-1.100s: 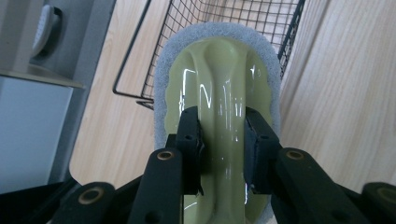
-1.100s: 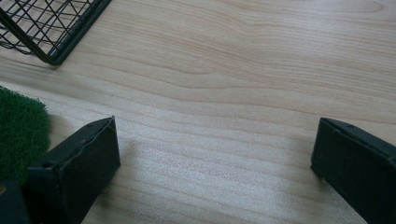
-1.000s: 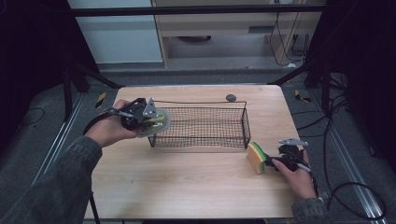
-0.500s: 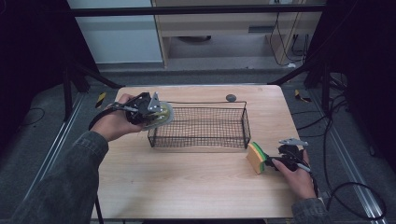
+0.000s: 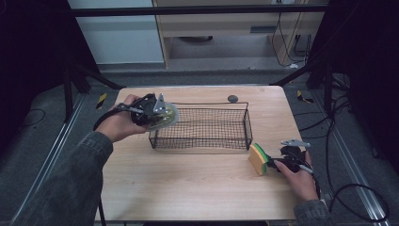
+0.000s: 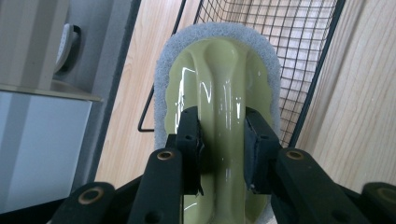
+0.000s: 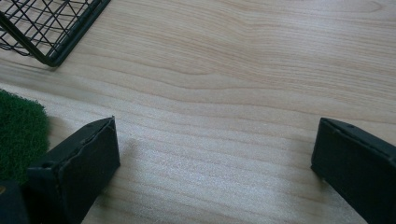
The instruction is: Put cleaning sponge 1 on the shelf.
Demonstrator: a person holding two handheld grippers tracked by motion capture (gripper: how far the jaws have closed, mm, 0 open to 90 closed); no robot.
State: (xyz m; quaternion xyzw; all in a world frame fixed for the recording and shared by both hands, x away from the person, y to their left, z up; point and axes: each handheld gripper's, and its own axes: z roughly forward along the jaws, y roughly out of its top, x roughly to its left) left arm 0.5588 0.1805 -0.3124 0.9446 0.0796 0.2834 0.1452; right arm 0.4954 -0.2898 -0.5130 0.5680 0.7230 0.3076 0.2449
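Observation:
A pale green scrubber (image 5: 169,117) with a white pad and a raised handle hangs at the left end of the black wire basket (image 5: 247,123), near its rim. My left gripper (image 5: 157,109) is shut on it; in the left gripper view its pads (image 6: 189,140) clamp the handle of the scrubber (image 6: 219,70). A yellow and green sponge (image 5: 258,159) stands on the table in front of the basket's right end. My right gripper (image 5: 277,161) rests on the table just right of it, jaws wide open. Nothing lies between the jaws of the right gripper (image 7: 215,154); the sponge's green face (image 7: 18,130) is at the left.
A small dark round object (image 5: 232,98) lies on the wooden table (image 5: 188,188) behind the basket. A corner of the basket (image 7: 56,28) stands close to my right gripper. Black and yellow pieces (image 5: 102,100) lie on the floor beside the table.
My left hand has carried the scrubber a little up and to the right, toward the basket's left end. The right hand and the sponge have not moved.

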